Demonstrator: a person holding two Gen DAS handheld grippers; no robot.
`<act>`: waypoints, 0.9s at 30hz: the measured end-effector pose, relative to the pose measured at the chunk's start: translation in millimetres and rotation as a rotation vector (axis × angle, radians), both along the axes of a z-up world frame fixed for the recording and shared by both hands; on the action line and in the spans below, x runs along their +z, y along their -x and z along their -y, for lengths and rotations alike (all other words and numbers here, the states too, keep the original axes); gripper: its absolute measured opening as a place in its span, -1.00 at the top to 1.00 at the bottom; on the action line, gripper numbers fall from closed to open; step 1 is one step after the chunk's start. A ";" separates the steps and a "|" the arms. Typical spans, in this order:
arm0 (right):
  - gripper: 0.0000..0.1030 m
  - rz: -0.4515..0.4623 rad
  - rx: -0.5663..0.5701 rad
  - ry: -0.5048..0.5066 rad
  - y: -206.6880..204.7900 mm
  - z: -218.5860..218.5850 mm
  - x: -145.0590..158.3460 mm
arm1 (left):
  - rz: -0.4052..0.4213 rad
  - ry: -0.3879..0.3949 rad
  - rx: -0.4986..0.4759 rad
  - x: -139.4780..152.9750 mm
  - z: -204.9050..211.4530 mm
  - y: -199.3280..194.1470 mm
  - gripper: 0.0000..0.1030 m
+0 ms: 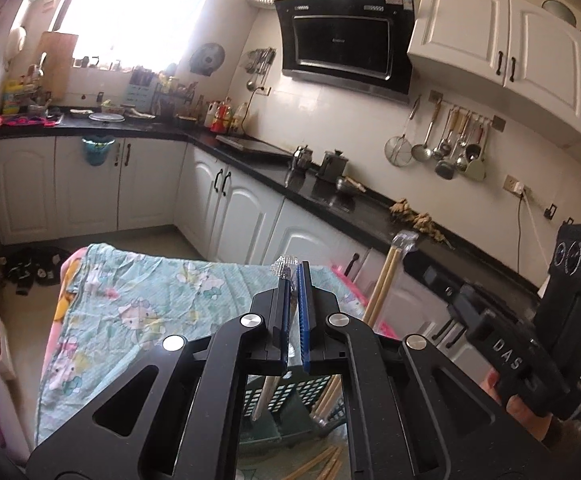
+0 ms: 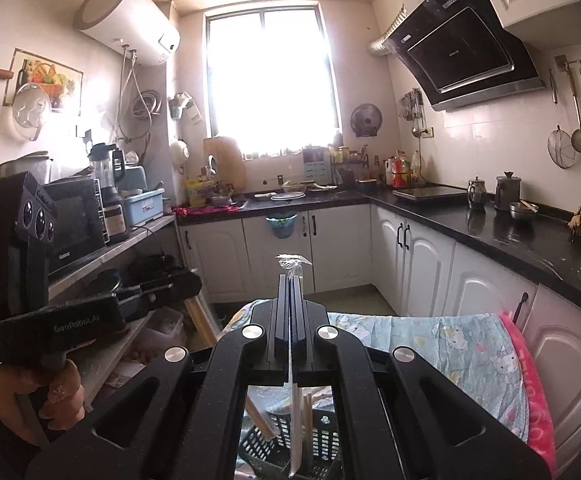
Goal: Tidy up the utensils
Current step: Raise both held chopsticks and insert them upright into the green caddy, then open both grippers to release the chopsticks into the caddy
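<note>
My left gripper [image 1: 294, 270] is shut on a pair of wooden chopsticks in a clear plastic sleeve [image 1: 284, 266]. The sleeve's tip pokes out past the blue pads, and its lower end hangs toward a dark slotted basket [image 1: 286, 398]. My right gripper [image 2: 290, 280] is shut on another sleeved pair [image 2: 295, 420], which hangs over the same basket [image 2: 324, 436]. In the left wrist view that right-hand pair [image 1: 384, 284] stands nearly upright to the right. The right wrist view shows the left-hand pair [image 2: 201, 318] at the left. Several loose chopsticks [image 1: 322, 464] lie below.
A table draped in a teal cartoon cloth [image 1: 138, 300] with a pink edge [image 2: 530, 384] lies under both grippers. A black L-shaped countertop [image 2: 502, 236] with white cabinets runs behind and to the right. Shelves with a microwave [image 2: 74, 220] stand to the left. A person's hand [image 2: 50, 392] grips the left handle.
</note>
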State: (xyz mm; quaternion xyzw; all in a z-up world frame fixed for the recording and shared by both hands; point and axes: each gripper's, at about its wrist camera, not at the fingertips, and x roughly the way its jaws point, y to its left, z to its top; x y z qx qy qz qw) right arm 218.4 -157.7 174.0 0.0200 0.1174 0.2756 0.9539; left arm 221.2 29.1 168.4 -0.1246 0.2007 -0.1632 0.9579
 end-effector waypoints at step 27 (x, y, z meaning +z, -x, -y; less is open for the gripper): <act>0.60 -0.161 -0.060 0.075 -41.1 -14.9 -84.2 | -0.134 -0.048 0.045 -82.0 -0.6 -27.7 0.42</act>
